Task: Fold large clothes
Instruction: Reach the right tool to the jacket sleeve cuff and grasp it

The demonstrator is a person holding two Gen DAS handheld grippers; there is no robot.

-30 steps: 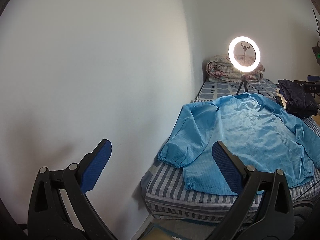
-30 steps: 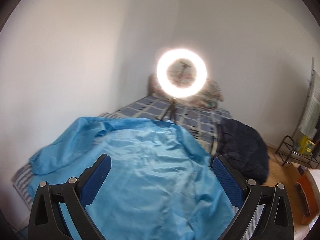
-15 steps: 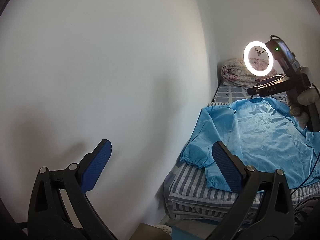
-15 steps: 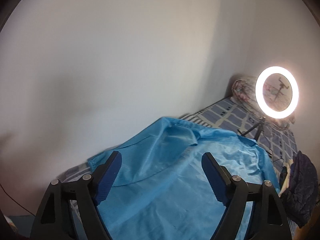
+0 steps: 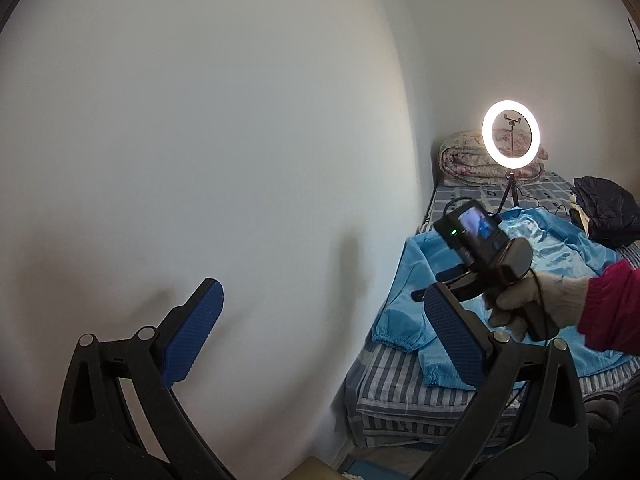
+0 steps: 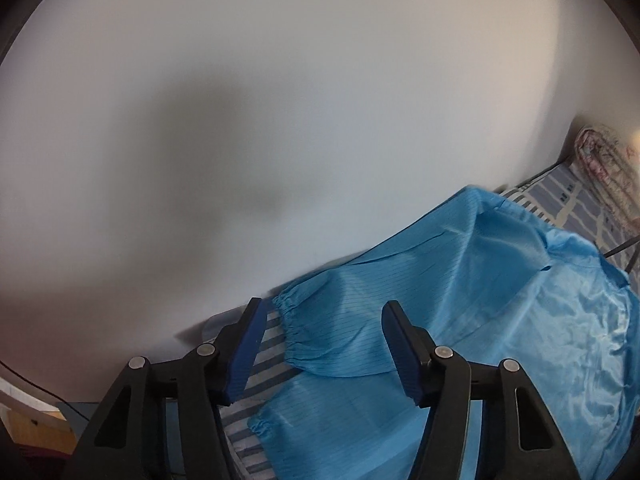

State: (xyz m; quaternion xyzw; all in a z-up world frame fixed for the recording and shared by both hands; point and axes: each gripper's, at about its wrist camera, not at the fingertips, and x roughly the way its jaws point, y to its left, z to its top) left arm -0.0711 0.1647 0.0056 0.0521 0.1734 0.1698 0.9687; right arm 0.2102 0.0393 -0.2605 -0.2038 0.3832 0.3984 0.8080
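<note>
Right gripper [image 6: 322,344], jaws just narrowing, empty, above blue jacket [image 6: 500,320] cuff at bed [image 6: 260,384] edge; left gripper [image 5: 320,330] wide, empty, beside wall [image 5: 200,140].

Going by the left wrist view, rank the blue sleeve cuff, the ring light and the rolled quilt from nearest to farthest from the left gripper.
1. Blue sleeve cuff, at the bed's near end, right of the left gripper.
2. Ring light, standing mid-bed.
3. Rolled quilt, behind the light at the far end.

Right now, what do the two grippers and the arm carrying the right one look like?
Both the left gripper and right gripper have black frames with silver pivot screws and ridged dark blue pads. The right one carries a small camera with a lit screen, green light and black cable. The hand wears a pale knit glove; the sleeve is magenta.
</note>
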